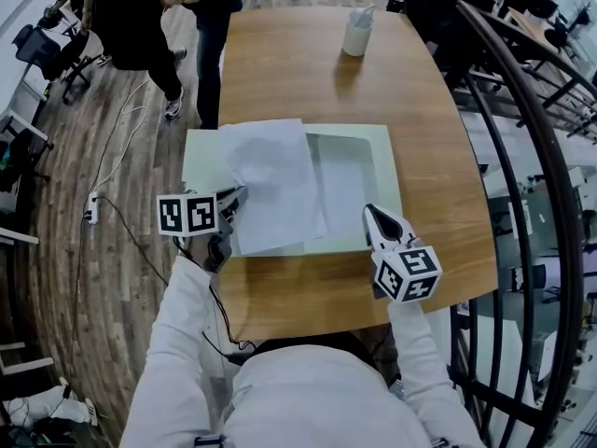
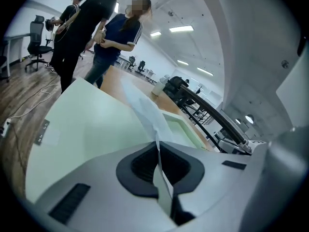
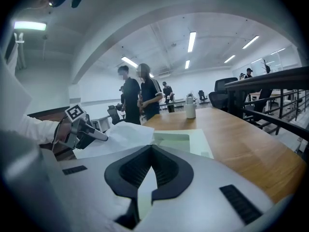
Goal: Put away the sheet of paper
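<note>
Left hand-held gripper (image 1: 237, 198) pinches the near-left edge of the sheet of paper (image 1: 275, 180), draped over the green tray (image 1: 384, 157) on the bench (image 1: 298, 73). Right hand-held gripper (image 1: 375, 218) is pressed together, seemingly empty. Best to lower the sheet flat and square into the recess, then release.

We see the sheet of paper (image 1: 275, 185) — white, lightly creased — draped over the left half of the pale green tray (image 1: 387, 171), hiding part of its sunken well. Its near left corner is lifted, pinched between the left gripper's (image 1: 237, 200) closed jaws.
</note>
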Demonstrator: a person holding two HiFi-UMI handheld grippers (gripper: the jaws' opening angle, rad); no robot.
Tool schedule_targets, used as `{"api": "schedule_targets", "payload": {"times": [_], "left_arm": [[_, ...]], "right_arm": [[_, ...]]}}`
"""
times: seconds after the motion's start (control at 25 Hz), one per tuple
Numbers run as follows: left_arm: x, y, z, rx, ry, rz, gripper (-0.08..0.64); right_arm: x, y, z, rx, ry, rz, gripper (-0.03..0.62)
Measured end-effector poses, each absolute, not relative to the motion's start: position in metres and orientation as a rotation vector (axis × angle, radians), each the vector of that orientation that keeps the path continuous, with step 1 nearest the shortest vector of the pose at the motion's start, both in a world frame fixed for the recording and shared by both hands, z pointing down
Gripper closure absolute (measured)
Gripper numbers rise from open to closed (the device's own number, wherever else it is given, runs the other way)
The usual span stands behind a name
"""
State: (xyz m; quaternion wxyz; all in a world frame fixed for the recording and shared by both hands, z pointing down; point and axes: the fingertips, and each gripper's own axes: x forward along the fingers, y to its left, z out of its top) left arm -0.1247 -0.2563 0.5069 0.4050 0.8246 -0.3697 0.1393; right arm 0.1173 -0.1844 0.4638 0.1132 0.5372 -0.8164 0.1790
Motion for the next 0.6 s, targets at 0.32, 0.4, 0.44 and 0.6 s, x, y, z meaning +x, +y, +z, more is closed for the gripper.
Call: {"api": "schedule_targets", "payload": {"times": [0.32, 0.4, 0.44, 0.6], "left_arm": [[-0.135, -0.252, 0.515, 2.033, -0.944, 0.385, 0.543], [-0.138, -0.252, 0.515, 2.026, -0.951, 0.392, 0.543], [-0.139, -0.251, 0.516, 2.022, -0.954, 0.396, 0.543], [-0.145, -0.247, 0.519, 2.007, -0.954, 0.414, 0.543]], "right_arm": [[0.116, -0.190, 0.465, 1.554, -2.404, 0.536, 0.566], [0.117, -0.192, 0.465, 1.550, -2.408, 0.538, 0.566], [0.116, -0.192, 0.466, 1.547, -2.410, 0.540, 0.566], [0.114, -0.192, 0.467, 1.538, -2.418, 0.541, 0.566]]}}
